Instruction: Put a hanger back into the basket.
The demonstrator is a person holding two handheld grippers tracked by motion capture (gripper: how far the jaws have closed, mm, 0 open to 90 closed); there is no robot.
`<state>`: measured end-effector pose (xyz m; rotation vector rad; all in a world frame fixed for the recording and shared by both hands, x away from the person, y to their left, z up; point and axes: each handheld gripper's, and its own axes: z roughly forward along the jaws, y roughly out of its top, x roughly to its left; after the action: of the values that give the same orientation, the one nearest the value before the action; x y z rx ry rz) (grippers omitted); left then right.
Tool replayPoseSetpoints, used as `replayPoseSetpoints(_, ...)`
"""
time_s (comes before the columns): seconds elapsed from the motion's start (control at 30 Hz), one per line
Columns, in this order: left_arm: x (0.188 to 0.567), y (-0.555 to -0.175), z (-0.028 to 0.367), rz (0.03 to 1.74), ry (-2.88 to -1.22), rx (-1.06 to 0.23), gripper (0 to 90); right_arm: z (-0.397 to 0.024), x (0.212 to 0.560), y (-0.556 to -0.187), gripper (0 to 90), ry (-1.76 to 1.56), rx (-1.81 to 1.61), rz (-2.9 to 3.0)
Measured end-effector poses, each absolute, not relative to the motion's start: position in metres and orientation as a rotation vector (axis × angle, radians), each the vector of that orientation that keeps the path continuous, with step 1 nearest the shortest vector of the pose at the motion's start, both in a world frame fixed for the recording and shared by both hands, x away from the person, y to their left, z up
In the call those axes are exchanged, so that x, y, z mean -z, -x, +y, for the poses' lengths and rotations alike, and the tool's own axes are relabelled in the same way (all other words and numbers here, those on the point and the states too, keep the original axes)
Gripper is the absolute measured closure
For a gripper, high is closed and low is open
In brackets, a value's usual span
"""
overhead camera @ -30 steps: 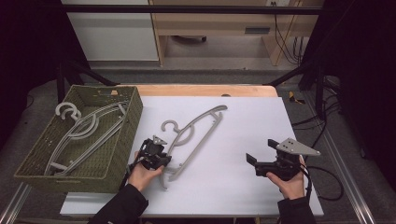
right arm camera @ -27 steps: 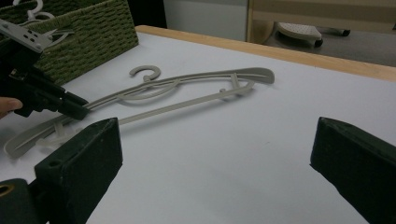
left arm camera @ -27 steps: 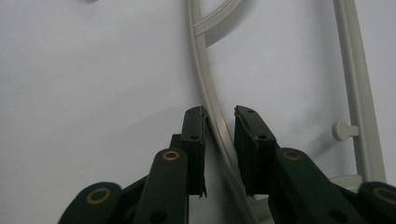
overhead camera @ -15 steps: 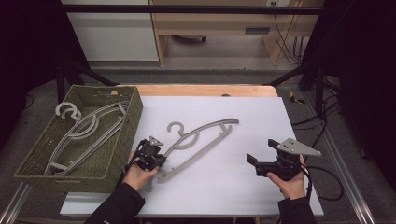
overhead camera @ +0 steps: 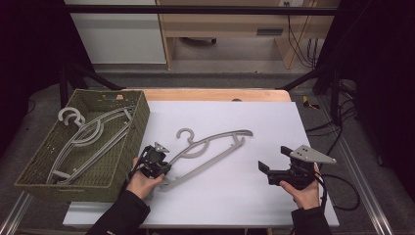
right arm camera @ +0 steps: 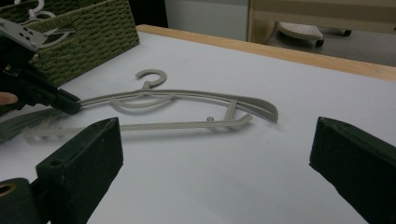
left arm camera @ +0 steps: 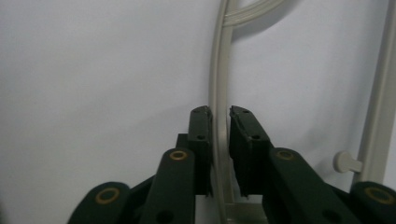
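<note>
On the white table [overhead camera: 235, 196], near the left, a grey hanger [overhead camera: 215, 147] is clamped by its shoulder arm in the left gripper [overhead camera: 155, 164], not yet placed in the wicker basket [overhead camera: 142, 122] beside it, where other hangers [overhead camera: 88, 139] are already stowed, while the right gripper [overhead camera: 274, 169] is held with jaws wide apart

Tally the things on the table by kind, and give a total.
Grey plastic hangers: 3, one on the white sheet, two in the basket
Green woven basket: 1
Hand-held tongs: 2, left and right
Total: 6
</note>
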<state>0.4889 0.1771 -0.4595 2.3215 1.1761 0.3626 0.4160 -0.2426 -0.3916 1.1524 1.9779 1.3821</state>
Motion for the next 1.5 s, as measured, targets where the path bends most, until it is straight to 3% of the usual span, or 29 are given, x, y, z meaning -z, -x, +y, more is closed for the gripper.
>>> replayPoseSetpoints(0.03, 0.459, -0.487, 0.176, 1.179, -2.33, -0.374, 71.9, -0.243, 0.391, -0.416, 2.9, -1.151, -1.387, 1.978)
replayPoseSetpoints(0.3, 0.46, -0.486, 0.173, 1.177, -2.346, -0.392, 72.3, -0.242, 0.392, -0.416, 3.0, -1.15, -1.382, 1.983)
replayPoseSetpoints(0.4, 0.459, -0.487, 0.174, 1.183, -2.35, -0.373, 74.2, -0.241, 0.392, -0.417, 2.9, -1.154, -1.377, 1.984)
replayPoseSetpoints(0.47, 0.459, -0.487, 0.173, 1.178, -2.362, -0.402, 81.2, -0.241, 0.392, -0.417, 2.9, -1.153, -1.378, 1.985)
replayPoseSetpoints(0.8, 0.458, -0.485, 0.176, 1.173, -2.327, -0.397, 82.8, -0.242, 0.393, -0.417, 2.8, -1.158, -1.378, 1.99)
replayPoseSetpoints(1.5, 0.411, -0.465, 0.187, 1.081, -2.181, -0.509, 82.8, -0.245, 0.392, -0.417, 2.7, -1.157, -1.377, 1.986)
